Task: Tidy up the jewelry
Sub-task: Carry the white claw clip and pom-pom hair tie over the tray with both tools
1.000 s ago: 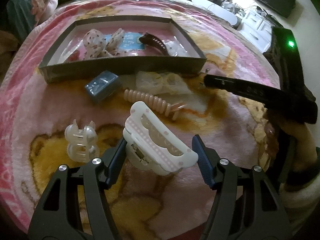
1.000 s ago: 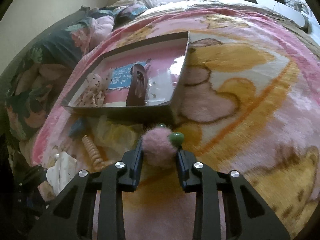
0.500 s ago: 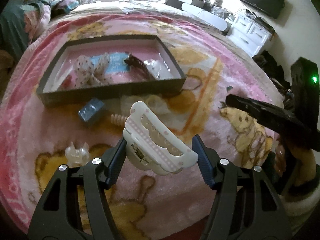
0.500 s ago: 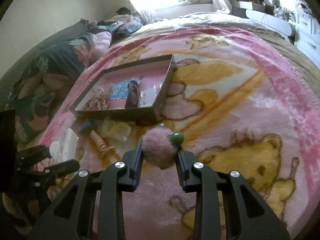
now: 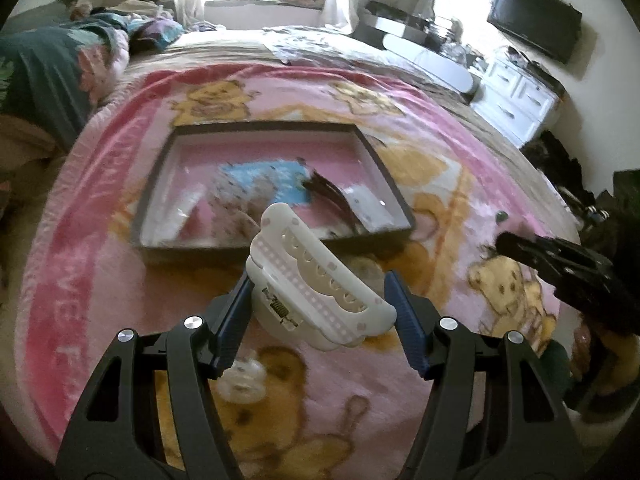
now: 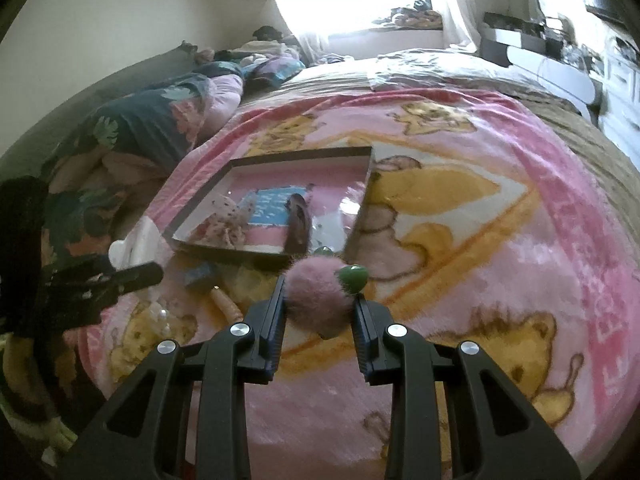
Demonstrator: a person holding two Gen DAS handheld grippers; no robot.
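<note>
1. A bedroom with a bright window; a fluffy pink fleece blanket printed with yellow cartoon bears [image 5: 120, 240] covers the bed.
2. A shallow dark-walled rectangular cardboard tray [image 5: 384, 168] lies on the blanket, its glossy pink floor holding a dark brown hair clip [image 6: 298, 222] and a spotted fabric bow [image 6: 224, 216].
3. The left gripper [image 5: 320, 300] is clamped on a large white plastic claw clip with pink dots [image 5: 316, 284], held above the blanket in front of the tray.
4. The right gripper [image 6: 318, 306] is clamped on a fuzzy pink pom-pom with green beads [image 6: 316, 298], near the tray's front corner.
5. A small blue box [image 6: 200, 274] lies just outside the tray.
</note>
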